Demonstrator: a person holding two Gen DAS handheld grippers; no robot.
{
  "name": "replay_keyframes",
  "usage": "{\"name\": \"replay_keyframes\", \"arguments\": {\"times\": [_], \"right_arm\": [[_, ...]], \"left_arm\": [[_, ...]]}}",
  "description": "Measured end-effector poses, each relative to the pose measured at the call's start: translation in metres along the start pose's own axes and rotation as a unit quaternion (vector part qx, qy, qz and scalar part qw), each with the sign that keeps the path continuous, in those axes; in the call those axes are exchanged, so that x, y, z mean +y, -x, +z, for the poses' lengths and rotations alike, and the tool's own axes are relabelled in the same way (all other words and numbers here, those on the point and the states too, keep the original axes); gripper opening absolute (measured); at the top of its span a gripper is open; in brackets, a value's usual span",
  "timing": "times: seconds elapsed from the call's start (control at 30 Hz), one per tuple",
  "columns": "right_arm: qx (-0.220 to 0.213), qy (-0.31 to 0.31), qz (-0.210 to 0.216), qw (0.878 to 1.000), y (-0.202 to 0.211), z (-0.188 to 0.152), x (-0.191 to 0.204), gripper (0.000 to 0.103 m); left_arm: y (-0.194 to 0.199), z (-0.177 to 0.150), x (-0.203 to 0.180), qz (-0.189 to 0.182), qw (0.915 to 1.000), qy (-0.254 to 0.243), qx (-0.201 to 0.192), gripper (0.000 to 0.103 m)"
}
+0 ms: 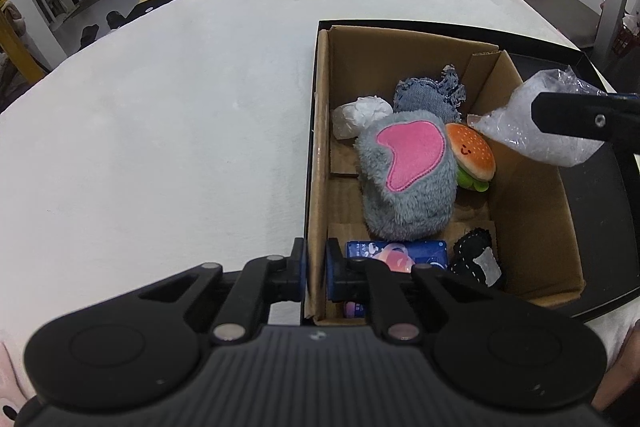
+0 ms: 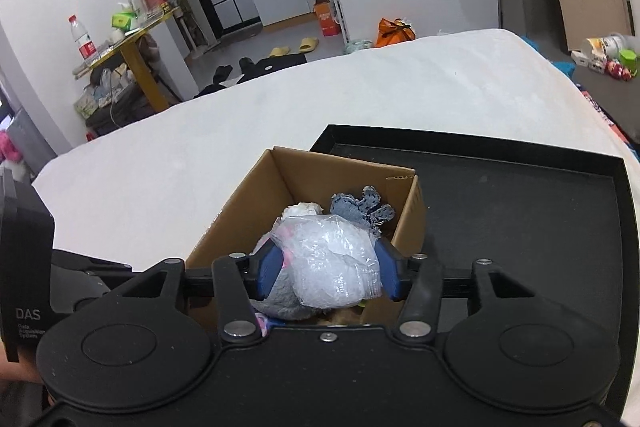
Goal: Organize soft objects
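Note:
A cardboard box (image 1: pixel 532 223) stands in a black tray (image 1: pixel 600 211) on a white padded surface. In it lie a grey and pink plush (image 1: pixel 404 183), a burger toy (image 1: pixel 472 155), a denim piece (image 1: pixel 432 95), a white wad (image 1: pixel 360 115), a blue packet (image 1: pixel 396 255) and a black felt piece (image 1: pixel 476 259). My left gripper (image 1: pixel 316 267) is shut on the box's left wall. My right gripper (image 2: pixel 328 267) is shut on a clear plastic bag (image 2: pixel 332 263) and holds it over the box (image 2: pixel 240 211); the bag also shows in the left wrist view (image 1: pixel 536 123).
The white surface (image 1: pixel 160 131) spreads left of and behind the box. The tray's bare black floor (image 2: pixel 520 211) lies right of the box. Beyond the surface are a yellow table (image 2: pixel 132 51), slippers, bags and boards against the wall.

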State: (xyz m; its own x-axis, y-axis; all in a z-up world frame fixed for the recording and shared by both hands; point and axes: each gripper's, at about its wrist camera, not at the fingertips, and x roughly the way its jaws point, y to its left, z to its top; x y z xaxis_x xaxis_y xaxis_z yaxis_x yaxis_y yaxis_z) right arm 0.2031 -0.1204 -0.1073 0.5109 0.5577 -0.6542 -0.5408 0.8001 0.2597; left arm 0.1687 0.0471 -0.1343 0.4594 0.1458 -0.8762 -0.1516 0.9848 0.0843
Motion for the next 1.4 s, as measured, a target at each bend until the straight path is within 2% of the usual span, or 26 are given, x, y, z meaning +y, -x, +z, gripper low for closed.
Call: {"name": "replay_keyframes", "arguments": {"times": [0.07,0.1,0.13,0.2,0.3,0.7,1.0,1.1,1.27,1.33,1.4], "right_arm": [[-0.002,0.009,0.008,1.000,-0.001,0.000,0.005,0.051],[-0.001,0.014,0.009,1.000,-0.003,0.000,0.008,0.057],[-0.001,0.018,0.009,1.000,-0.004,-0.001,0.012,0.068],[-0.004,0.024,0.009,1.000,-0.005,-0.002,0.016,0.076],[-0.001,0.029,0.009,1.000,-0.004,-0.003,0.016,0.076],[-0.001,-0.015,-0.011,1.000,0.005,-0.008,0.002,0.075],[0.009,-0.051,-0.026,0.998,0.018,-0.020,0.001,0.076],[0.006,-0.063,-0.035,0.997,0.027,-0.025,-0.002,0.084],[-0.005,-0.083,-0.053,0.995,0.042,-0.028,-0.004,0.088],[-0.013,-0.090,-0.061,0.994,0.050,-0.029,-0.003,0.097],[-0.019,-0.095,-0.069,0.993,0.056,-0.029,-0.003,0.098]], "left_arm": [[0.000,0.000,0.000,0.000,1.0000,0.000,0.000,0.009],[0.000,0.000,0.000,0.000,1.0000,0.000,0.000,0.009],[0.000,0.000,0.000,-0.001,1.0000,0.001,0.000,0.009],[0.000,0.000,0.001,-0.002,1.0000,0.001,-0.001,0.009],[0.000,0.000,0.002,-0.004,1.0000,0.005,0.001,0.009],[0.003,0.005,0.002,-0.002,1.0000,0.003,0.009,0.009],[0.021,0.010,0.000,-0.011,0.9999,0.003,0.005,0.014],[0.028,0.011,0.000,-0.019,0.9998,0.007,0.005,0.022],[0.047,0.012,-0.004,-0.032,0.9994,0.010,-0.006,0.045],[0.055,0.012,-0.007,-0.036,0.9992,0.009,-0.011,0.051],[0.062,0.012,-0.009,-0.039,0.9991,0.007,-0.016,0.056]]}}
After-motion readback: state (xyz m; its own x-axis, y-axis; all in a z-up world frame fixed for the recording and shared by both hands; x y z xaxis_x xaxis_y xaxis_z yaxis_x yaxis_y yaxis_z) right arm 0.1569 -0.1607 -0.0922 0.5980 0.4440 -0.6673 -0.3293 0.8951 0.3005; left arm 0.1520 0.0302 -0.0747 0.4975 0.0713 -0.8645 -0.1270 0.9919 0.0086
